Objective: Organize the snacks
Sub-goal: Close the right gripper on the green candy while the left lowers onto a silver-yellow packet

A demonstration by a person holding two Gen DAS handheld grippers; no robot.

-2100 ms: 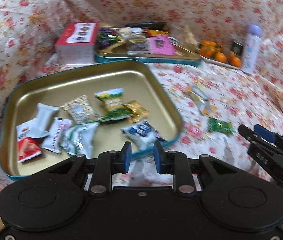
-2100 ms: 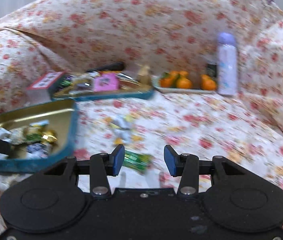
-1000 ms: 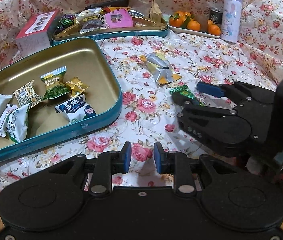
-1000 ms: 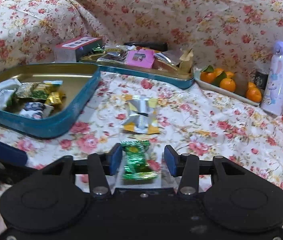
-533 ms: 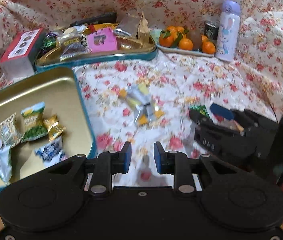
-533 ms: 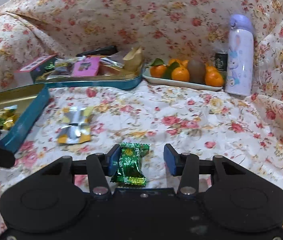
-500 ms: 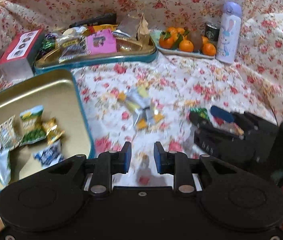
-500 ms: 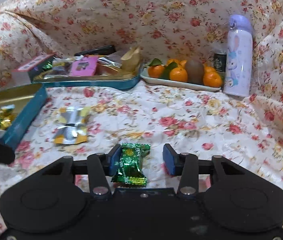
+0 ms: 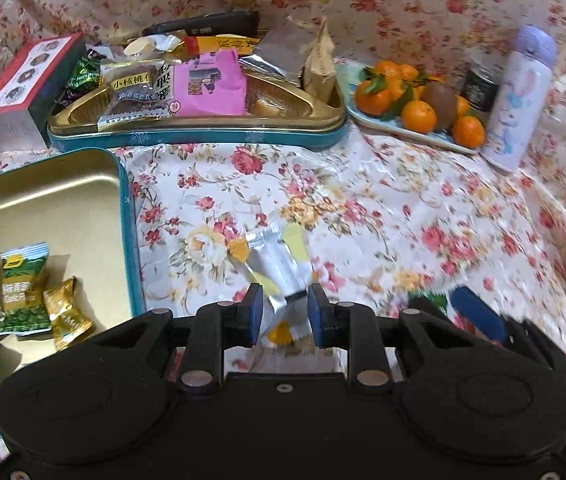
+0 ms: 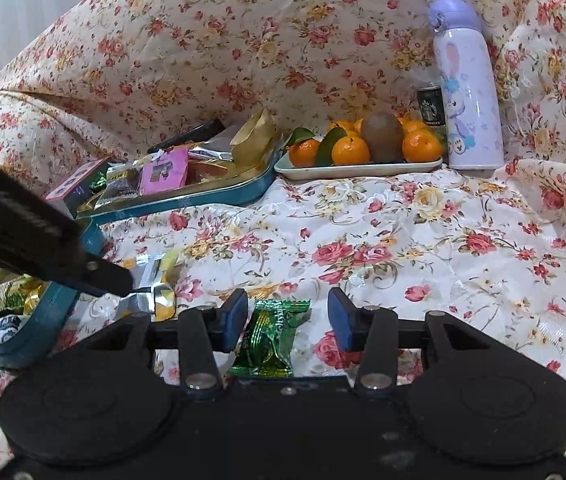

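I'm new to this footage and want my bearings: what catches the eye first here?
The floral cloth covers everything. At the back sits a plate of oranges beside a lilac rabbit bottle. Up front, each open hand-held gripper straddles a snack lying on the cloth: the right hand-held gripper around a green candy, the left hand-held gripper around a silver-and-yellow packet, next to a teal tin of snacks.

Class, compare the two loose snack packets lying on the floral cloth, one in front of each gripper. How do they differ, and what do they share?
The green candy packet is dark green foil; the silver-and-yellow packet is shiny silver with yellow ends. The green one lies between the right gripper fingers; the silver one lies between the left gripper fingers. The silver packet looks longer. Both are sealed, lie flat on the cloth, outside the tin tray, framed by open jaws.
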